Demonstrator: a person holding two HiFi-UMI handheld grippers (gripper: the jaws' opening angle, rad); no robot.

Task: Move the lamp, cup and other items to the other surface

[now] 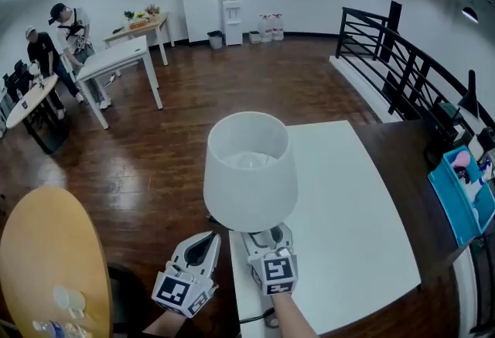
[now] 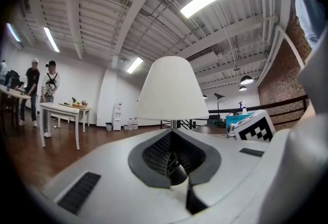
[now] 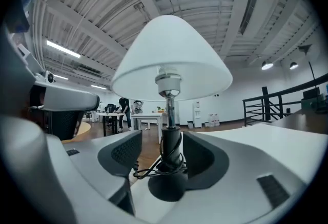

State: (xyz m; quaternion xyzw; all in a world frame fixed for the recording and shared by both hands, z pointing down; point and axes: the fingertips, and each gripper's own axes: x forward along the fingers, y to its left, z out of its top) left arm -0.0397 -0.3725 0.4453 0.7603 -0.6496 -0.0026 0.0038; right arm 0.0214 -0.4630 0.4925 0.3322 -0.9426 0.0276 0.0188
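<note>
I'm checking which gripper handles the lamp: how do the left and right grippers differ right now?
The left gripper has its jaws together with nothing between them; the right gripper has its jaws apart around the stem of the lamp, not pressing it. The left gripper is beside the edge of the white table; the right gripper is over the tabletop. Both face the lamp.

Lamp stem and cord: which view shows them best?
Right gripper view. The lamp stem and its wound cord stand close up between the jaws of the open right gripper. Head view: the shade hides the stem. Left gripper view: only the shade and a sliver of stem.
</note>
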